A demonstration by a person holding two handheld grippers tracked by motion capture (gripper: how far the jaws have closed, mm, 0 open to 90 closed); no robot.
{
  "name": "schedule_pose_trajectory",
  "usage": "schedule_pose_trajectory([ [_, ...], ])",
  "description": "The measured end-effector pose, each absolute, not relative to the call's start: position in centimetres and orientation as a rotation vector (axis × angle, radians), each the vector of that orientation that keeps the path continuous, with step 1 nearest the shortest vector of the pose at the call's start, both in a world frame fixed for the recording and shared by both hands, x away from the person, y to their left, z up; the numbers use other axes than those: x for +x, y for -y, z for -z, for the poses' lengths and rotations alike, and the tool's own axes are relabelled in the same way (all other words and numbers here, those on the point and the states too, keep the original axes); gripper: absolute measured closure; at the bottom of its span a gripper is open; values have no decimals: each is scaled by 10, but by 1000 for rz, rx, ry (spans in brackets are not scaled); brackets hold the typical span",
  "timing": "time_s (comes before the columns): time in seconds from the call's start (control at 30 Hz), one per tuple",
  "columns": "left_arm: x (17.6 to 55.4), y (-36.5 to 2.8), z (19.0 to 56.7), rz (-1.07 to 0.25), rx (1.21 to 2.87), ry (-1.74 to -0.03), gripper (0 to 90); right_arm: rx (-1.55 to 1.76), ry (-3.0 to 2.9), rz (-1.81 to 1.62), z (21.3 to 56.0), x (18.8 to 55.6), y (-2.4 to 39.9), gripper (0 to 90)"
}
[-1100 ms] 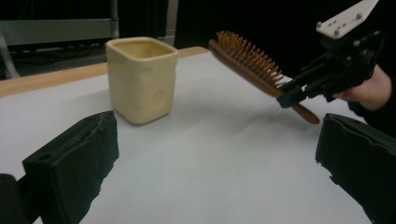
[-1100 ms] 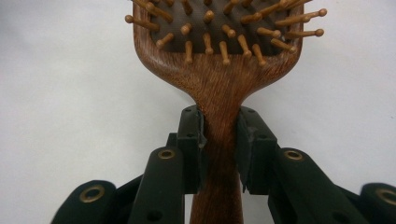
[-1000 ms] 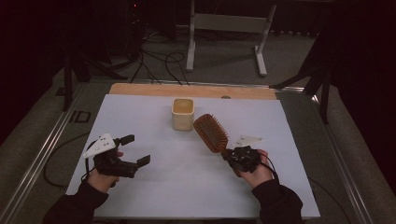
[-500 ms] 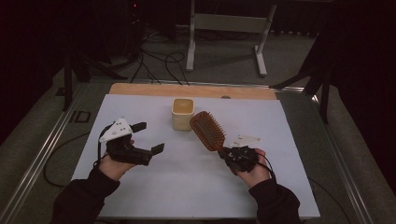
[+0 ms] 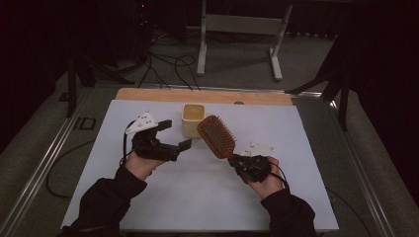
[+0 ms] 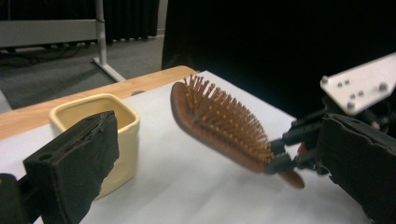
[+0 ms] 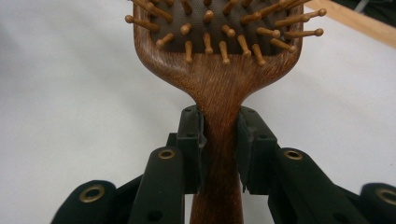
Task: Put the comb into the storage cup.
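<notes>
Right gripper (image 5: 236, 159): clamped tight on the hairbrush handle, and in the right gripper view both pads press the wooden neck just below the bristle pad.
Hairbrush (image 5: 216, 137): lifted off the table, head tilted up and away from the right hand, bristles facing up and towards the person's left; its tip hangs just beside the cup.
Left gripper (image 5: 174, 134): jaws wide apart with nothing between them, held above the sheet and pointing towards the cup and the brush.
Left gripper view: one black jaw sits in front of the cup (image 6: 100, 128), the other at the right edge, and the brush (image 6: 219, 125) hangs in the gap beyond them, untouched.
Cup (image 5: 193, 119): small, cream-yellow, squarish, upright near the far edge of the white sheet, between the two grippers' reach and closer to the left one.
Table (image 5: 306, 148): covered by a white sheet, with a wooden strip (image 5: 148, 95) running along its far side.
Hands: both forearms in dark sleeves come in from the near edge, well apart.
</notes>
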State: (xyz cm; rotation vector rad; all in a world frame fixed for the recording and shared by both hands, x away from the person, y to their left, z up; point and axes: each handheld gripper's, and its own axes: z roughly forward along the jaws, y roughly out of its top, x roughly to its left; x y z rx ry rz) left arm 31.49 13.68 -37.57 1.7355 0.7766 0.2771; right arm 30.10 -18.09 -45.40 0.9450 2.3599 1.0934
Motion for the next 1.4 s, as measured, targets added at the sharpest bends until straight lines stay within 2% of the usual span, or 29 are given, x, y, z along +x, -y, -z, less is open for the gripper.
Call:
schedule_pose_trajectory([
  [0.23, 332, -118, 380, -140, 1673, -852, 5, 954, -2350, -1113, 452, 301, 179, 733],
  [0.7, 353, -91, 395, -22, 1667, -978, 11, 938, -2339, -1117, 450, 299, 180, 733],
  [0.9, 362, -87, 409, 56, 1615, -1039, 14, 934, -2343, -1125, 450, 299, 178, 733],
  [1.23, 370, -81, 420, 134, 1532, -1111, 82, 908, -2353, -1131, 449, 297, 174, 733],
  [1.4, 370, -78, 422, 132, 1517, -1116, 178, 901, -2357, -1133, 449, 295, 171, 732],
])
